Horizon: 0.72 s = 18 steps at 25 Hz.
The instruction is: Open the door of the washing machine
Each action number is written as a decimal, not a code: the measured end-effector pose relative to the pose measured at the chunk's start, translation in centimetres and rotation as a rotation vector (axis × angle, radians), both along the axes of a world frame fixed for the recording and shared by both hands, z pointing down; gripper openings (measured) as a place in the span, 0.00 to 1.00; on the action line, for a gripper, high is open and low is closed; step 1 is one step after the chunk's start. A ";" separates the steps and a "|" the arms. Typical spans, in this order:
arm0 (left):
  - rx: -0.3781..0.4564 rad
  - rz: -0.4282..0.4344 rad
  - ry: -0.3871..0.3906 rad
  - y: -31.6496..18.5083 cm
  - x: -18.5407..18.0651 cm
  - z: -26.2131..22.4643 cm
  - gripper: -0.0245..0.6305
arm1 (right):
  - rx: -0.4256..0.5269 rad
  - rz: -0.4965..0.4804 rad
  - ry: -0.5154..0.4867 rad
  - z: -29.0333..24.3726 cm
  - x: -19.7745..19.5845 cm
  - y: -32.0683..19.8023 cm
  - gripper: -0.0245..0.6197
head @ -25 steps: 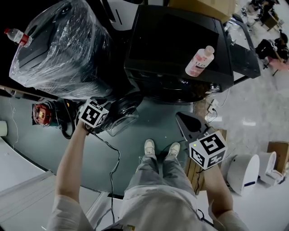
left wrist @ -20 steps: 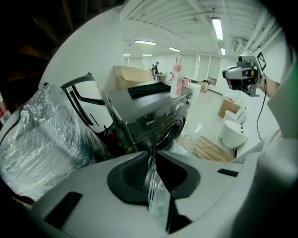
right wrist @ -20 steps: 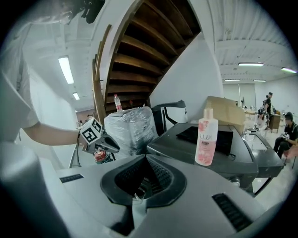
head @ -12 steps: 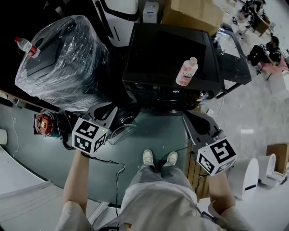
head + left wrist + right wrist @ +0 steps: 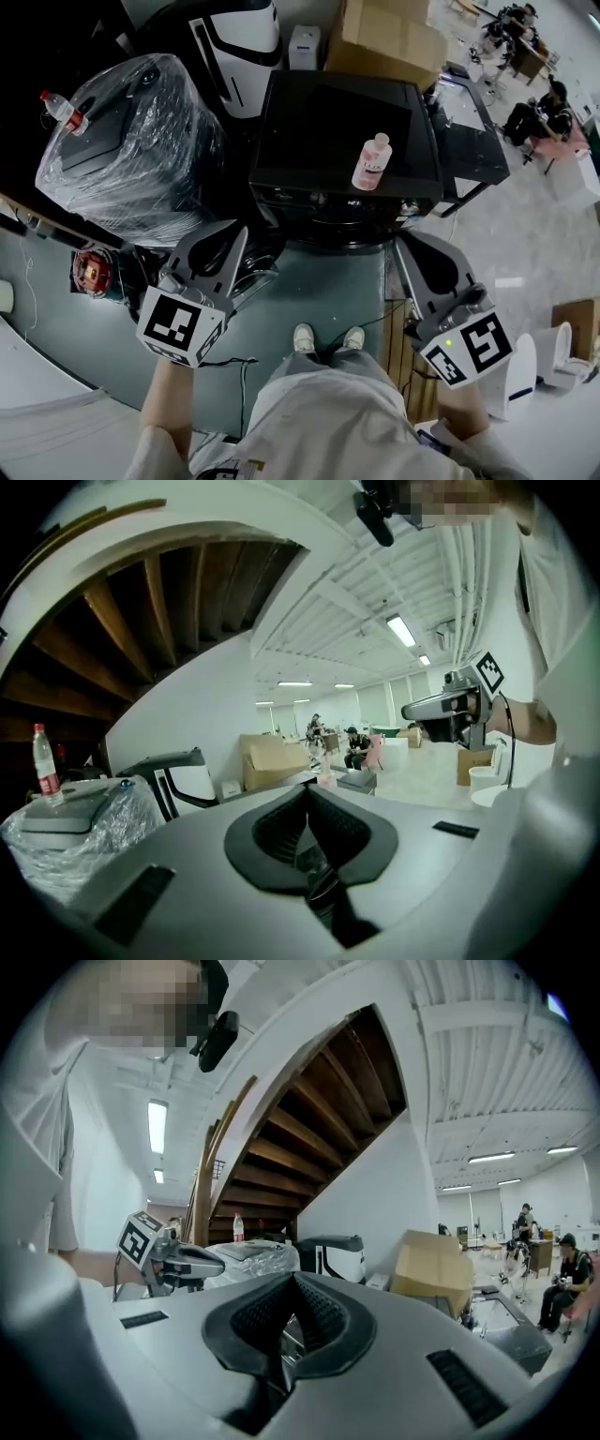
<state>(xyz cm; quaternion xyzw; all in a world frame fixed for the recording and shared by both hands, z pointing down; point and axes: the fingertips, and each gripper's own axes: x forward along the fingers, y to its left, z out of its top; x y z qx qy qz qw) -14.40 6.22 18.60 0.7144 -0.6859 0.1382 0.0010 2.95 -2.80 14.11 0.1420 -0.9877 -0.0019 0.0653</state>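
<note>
Nearest, the person's white shoes [image 5: 326, 337] stand on the grey-green floor [image 5: 319, 286], right before the machine. To either side a gripper is held up off the work. The left gripper [image 5: 228, 234] has just been closing its jaws and they now meet with nothing between them, as its own view shows [image 5: 307, 794]. The right gripper [image 5: 406, 242] also has its pads together and empty [image 5: 293, 1283].

Just past the left gripper, and partly hidden by it, the round glass-fronted door [image 5: 257, 269] hangs swung out to the left of the machine's front. Behind it sits the black box-shaped washing machine [image 5: 337, 122] on the floor, its dark drum opening at the lower front edge. A pink-and-white plastic bottle [image 5: 371, 161] stands near the front right corner of its top. Farther off, a brown cardboard box [image 5: 389, 37] lies beyond the back edge.

To my eye the opening step is done and neither gripper touches the door. What is left calls only for checking that the door stays open.
</note>
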 end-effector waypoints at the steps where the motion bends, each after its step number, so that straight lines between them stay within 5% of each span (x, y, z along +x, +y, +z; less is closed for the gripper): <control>1: 0.028 0.003 -0.009 0.2 0.5 -1.1 0.07 | 0.006 0.004 -0.015 -0.6 0.4 0.2 0.08; 11: 0.193 -0.032 -0.031 1.7 4.1 -6.9 0.07 | 0.100 0.007 -0.110 -4.6 2.6 2.7 0.08; 18: 0.190 -0.015 -0.036 1.8 6.2 -6.9 0.07 | 0.109 -0.007 -0.089 -4.6 3.3 3.1 0.08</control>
